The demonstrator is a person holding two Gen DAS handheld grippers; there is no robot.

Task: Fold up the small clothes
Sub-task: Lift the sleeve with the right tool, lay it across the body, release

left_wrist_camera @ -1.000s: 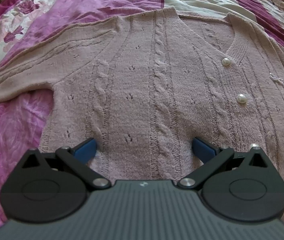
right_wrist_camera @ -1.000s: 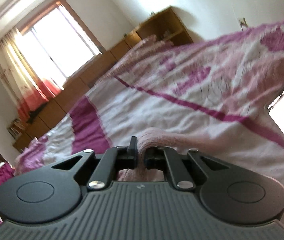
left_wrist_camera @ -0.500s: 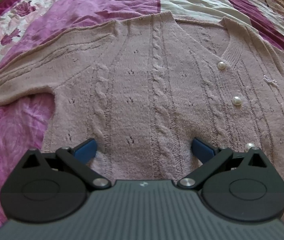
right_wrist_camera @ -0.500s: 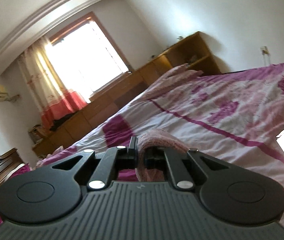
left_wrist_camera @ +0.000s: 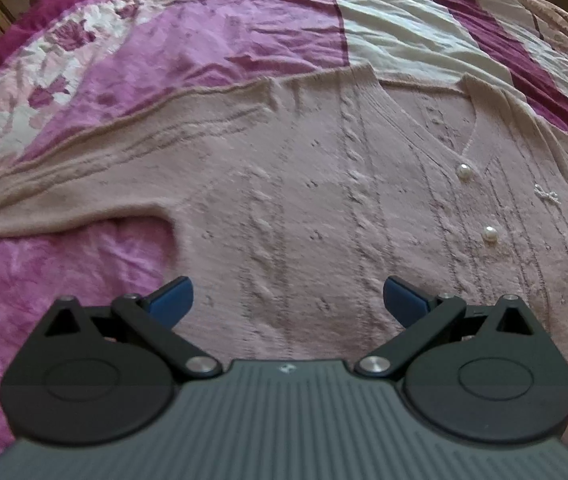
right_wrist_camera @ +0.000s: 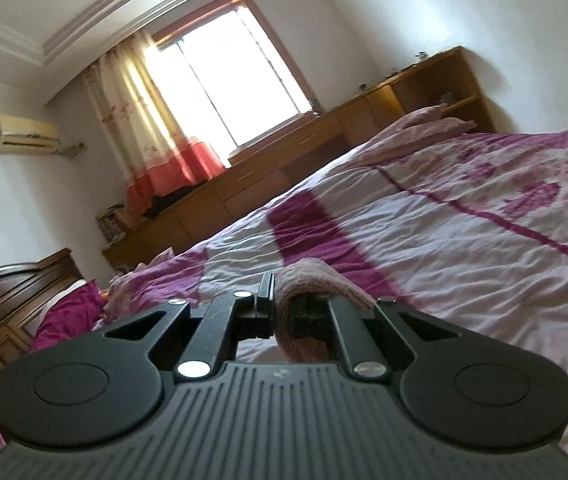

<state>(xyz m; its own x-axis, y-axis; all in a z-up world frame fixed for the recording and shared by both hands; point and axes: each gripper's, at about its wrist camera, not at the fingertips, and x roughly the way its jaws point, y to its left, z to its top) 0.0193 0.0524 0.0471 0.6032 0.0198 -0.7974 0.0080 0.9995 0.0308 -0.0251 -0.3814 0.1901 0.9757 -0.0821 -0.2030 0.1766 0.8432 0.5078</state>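
Note:
A dusty pink cable-knit cardigan with pearl buttons lies flat, front up, on the bedspread. Its left sleeve stretches out to the left. My left gripper is open, blue fingertips wide apart, hovering low over the cardigan's lower body. My right gripper is shut on a fold of the same pink knit, lifted above the bed and tilted up towards the room. The rest of that held part is hidden below the gripper.
The bed has a magenta, white and floral bedspread. Wooden cabinets run under the window, a dark headboard is at left, and pillows lie at the far end.
The right gripper has lifted and tilted upward with the knit held, showing more room and ceiling. The left gripper has pulled back slightly over the cardigan, staying open.

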